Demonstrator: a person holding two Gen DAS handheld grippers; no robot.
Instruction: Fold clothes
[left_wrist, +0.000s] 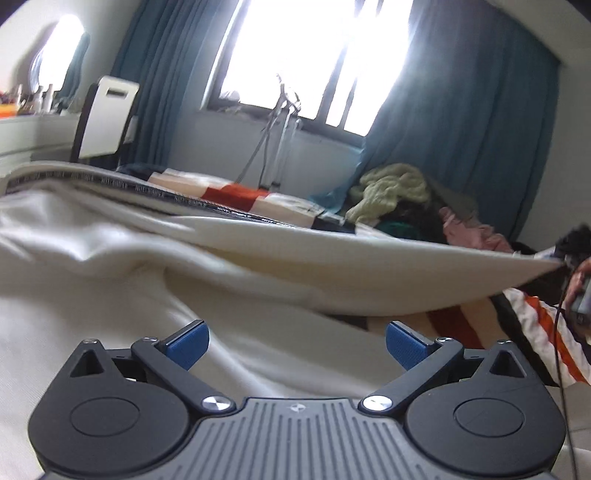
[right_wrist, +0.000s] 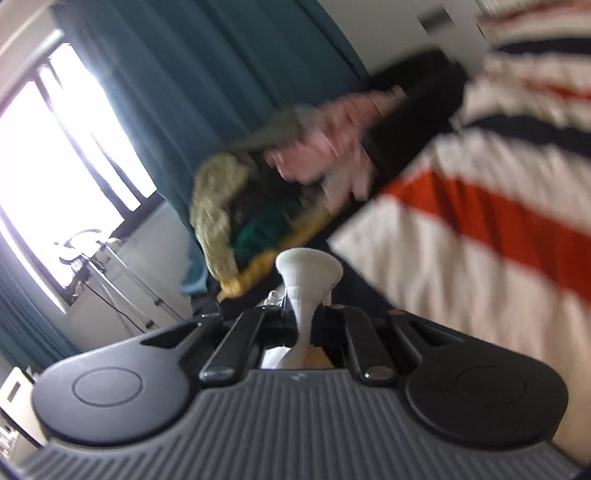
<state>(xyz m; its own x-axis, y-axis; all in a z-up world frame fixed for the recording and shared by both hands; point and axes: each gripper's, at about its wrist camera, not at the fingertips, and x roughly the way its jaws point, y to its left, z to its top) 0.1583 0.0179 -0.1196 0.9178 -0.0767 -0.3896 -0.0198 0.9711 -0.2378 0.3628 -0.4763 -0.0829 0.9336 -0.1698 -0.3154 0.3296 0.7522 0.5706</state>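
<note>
Left gripper (left_wrist: 297, 341): found released, the two blue pads (left_wrist: 188, 343) well apart, nothing between them. Hovered low over the cream garment (left_wrist: 147, 266), which lay spread directly ahead of and beneath the fingers. Far edge of that garment lifted into a taut fold running toward the right side of the left wrist view, ending at a corner drawn to a point beside a hand (left_wrist: 578, 286) at the frame edge.

Right gripper (right_wrist: 303, 317): found clenched on a pinch of white fabric (right_wrist: 308, 273), bunched between the fingers and flaring out just past the tips. Could not tell for certain from the blurred right wrist view whether this was the corner of the cream garment.

Counted: two grippers; one cream garment under handling; one striped bedcover (left_wrist: 255, 197) in white, orange and navy under it; one heap of other clothes (left_wrist: 406, 192) well beyond the left gripper, near the curtain. Within the heap, made out one pale green knit (right_wrist: 214, 192), one pink piece (right_wrist: 325, 147), one dark green piece (right_wrist: 266, 229); further items too blurred to count.

Also noted: one window (left_wrist: 314, 55), teal curtains (left_wrist: 461, 110) either side, one white chair (left_wrist: 107, 118).
</note>
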